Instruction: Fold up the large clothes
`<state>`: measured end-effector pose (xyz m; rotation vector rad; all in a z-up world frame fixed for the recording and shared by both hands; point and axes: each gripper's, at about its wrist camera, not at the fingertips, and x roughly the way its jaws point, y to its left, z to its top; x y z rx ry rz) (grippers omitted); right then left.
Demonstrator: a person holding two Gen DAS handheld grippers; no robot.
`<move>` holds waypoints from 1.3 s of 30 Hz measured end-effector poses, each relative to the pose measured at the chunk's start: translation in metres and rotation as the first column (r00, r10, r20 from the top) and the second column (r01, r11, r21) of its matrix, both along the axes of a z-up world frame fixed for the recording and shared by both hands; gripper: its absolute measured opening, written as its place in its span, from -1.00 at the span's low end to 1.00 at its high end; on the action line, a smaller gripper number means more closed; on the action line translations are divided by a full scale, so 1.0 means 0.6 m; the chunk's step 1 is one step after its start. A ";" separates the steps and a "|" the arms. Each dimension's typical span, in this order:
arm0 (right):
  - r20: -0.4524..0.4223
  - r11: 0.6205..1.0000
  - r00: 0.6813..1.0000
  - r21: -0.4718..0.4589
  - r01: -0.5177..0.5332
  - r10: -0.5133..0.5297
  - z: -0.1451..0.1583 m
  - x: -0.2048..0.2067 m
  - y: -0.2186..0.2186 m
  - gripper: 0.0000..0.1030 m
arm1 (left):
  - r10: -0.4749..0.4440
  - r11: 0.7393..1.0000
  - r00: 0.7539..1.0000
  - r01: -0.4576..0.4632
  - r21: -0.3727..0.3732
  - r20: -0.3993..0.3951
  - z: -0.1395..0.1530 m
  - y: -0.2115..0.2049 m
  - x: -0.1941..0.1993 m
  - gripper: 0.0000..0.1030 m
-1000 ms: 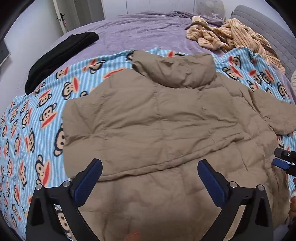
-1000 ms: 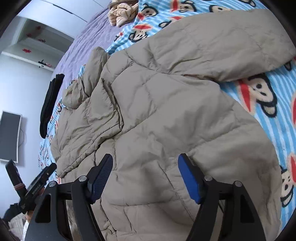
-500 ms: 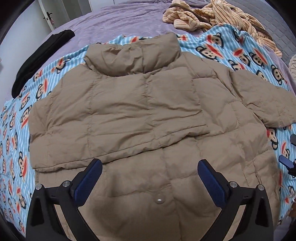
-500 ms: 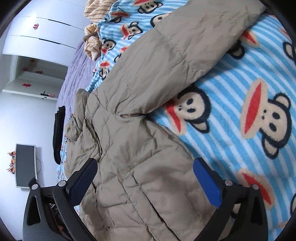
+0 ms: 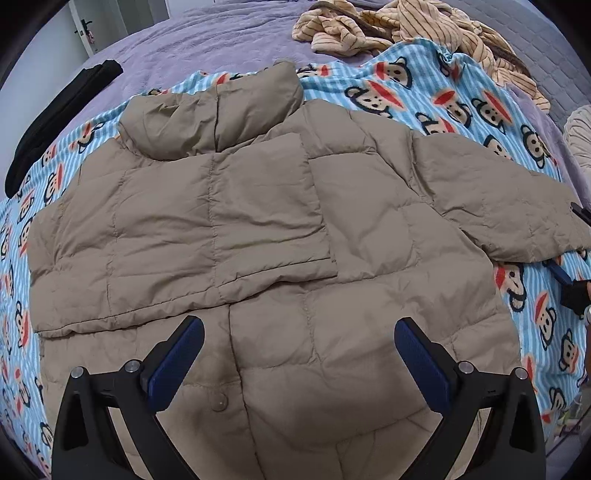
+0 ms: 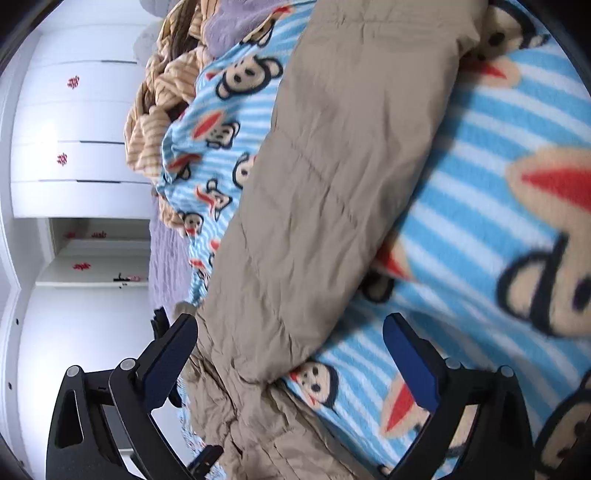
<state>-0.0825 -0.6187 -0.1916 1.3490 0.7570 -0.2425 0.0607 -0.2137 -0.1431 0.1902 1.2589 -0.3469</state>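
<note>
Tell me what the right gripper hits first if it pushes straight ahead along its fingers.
Most likely the tan jacket sleeve. The right gripper is open, and the sleeve lies between and ahead of its fingers on the monkey-print blanket. Depth is unclear; a lower line might brush the blanket first.

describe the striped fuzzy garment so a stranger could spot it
On the purple bedspread, look past the monkey-print blanket and the tan puffer jacket on it. The crumpled tan fleece garment lies at the far edge, the only thing with thin brown stripes.
</note>
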 end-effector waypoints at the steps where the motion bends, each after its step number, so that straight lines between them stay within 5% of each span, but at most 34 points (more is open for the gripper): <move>1: 0.011 1.000 1.000 0.015 0.017 -0.018 -0.003 0.005 -0.014 0.92 | 0.000 1.000 1.000 0.000 -0.001 0.000 0.001 -0.004 0.001 1.00; 10: 0.142 0.977 0.978 0.170 0.131 -0.156 -0.011 0.049 -0.089 0.71 | 0.076 0.996 0.997 -0.076 -0.054 0.005 0.026 0.007 0.024 1.00; 13: 0.154 0.965 0.969 0.211 0.157 -0.191 -0.012 0.055 -0.102 0.00 | 0.104 0.993 0.995 -0.104 -0.047 -0.004 0.023 0.020 0.031 1.00; 15: 0.140 0.969 0.974 0.195 0.149 -0.178 -0.007 0.063 -0.100 -0.84 | 0.115 0.993 0.993 -0.115 -0.038 -0.003 0.021 0.030 0.034 1.00; 20: 0.179 0.992 0.978 0.081 0.096 -0.109 0.049 0.096 -0.080 -0.85 | 0.145 0.989 0.989 -0.144 -0.032 0.014 0.018 0.065 0.047 1.00; 25: 0.225 0.983 0.965 -0.154 -0.102 0.135 0.152 0.188 0.012 -0.85 | 0.202 0.977 0.979 -0.200 -0.076 0.017 0.014 0.125 0.067 1.00; 29: 0.182 0.858 0.890 -0.401 -0.322 0.419 0.227 0.280 0.164 -0.85 | 0.254 0.966 0.964 -0.249 -0.072 0.074 0.026 0.181 0.082 1.00; 33: 0.068 0.655 0.769 -0.575 -0.490 0.635 0.247 0.344 0.351 -0.85 | 0.309 0.949 0.947 -0.301 -0.092 0.091 0.028 0.240 0.102 1.00; 35: 0.002 0.568 0.712 -0.604 -0.559 0.702 0.227 0.362 0.434 -0.85 | 0.333 0.941 0.938 -0.325 -0.096 0.096 0.025 0.265 0.110 1.00; 39: -0.118 0.491 0.639 -0.540 -0.684 0.760 0.131 0.389 0.545 -0.85 | 0.362 0.931 0.927 -0.354 -0.090 0.098 0.008 0.298 0.118 1.00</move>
